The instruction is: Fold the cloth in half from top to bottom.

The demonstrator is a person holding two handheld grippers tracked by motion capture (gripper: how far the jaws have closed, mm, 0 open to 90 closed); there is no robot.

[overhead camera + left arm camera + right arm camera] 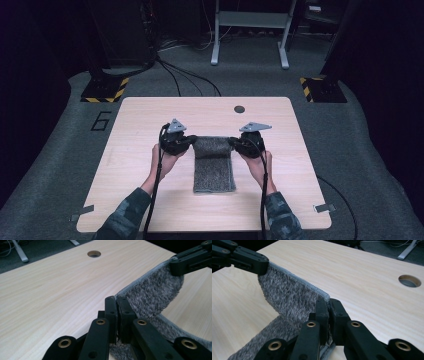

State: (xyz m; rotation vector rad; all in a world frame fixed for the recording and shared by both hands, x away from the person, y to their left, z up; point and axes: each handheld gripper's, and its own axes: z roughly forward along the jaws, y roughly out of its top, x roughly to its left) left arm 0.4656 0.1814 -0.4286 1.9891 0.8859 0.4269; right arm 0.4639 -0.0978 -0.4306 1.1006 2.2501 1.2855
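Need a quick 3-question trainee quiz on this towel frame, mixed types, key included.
1. True or false: both tongs are shut on the grey towel.
2. Which part of the towel is lifted off the table: A the far edge, B the near edge, C none?
3. Fill in: the round hole lies ___ the towel, toward the far side of the table.

Key:
1. True: left tongs and right tongs each pinch a corner.
2. A
3. beyond

Around the worktop

I see a pale wooden worktop (150, 200) with a round cable hole (239, 109), grey carpet (50, 200), a white metal frame (250, 30) and hazard-striped bases (105, 90) beyond.
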